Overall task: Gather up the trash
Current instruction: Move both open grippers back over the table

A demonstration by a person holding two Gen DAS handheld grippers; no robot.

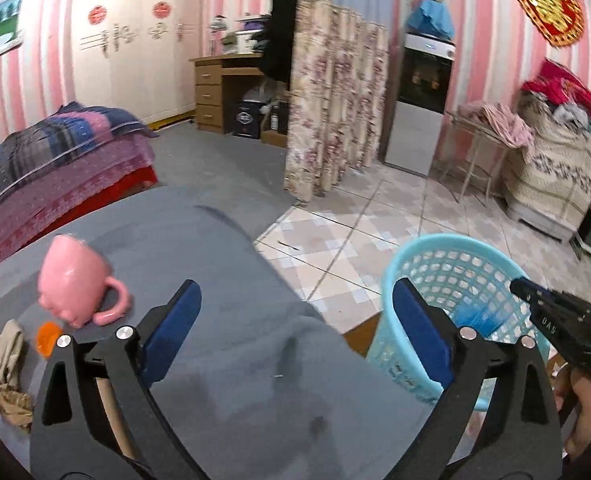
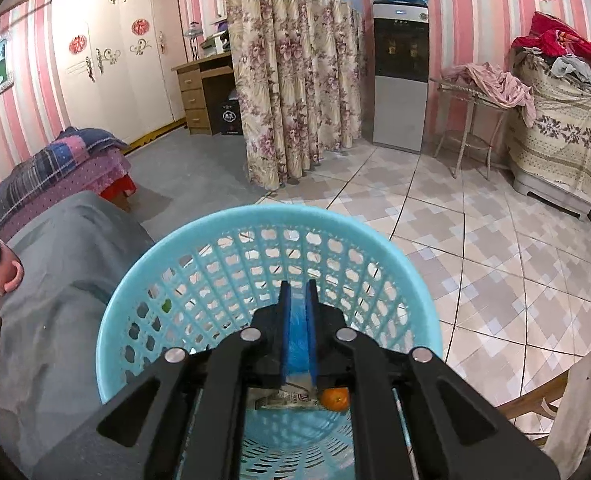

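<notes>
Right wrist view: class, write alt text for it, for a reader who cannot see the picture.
The right gripper, jaws slightly parted with nothing between them, points down into a light blue plastic basket standing on a tiled floor. At the basket's bottom lie a small orange fruit and a printed wrapper; a grey cloth-covered surface sits beside it.

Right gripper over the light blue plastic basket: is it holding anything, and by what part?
Nothing. The right gripper has a narrow, empty gap between its pads above the light blue lattice basket. The left gripper is wide open, also empty.
</notes>
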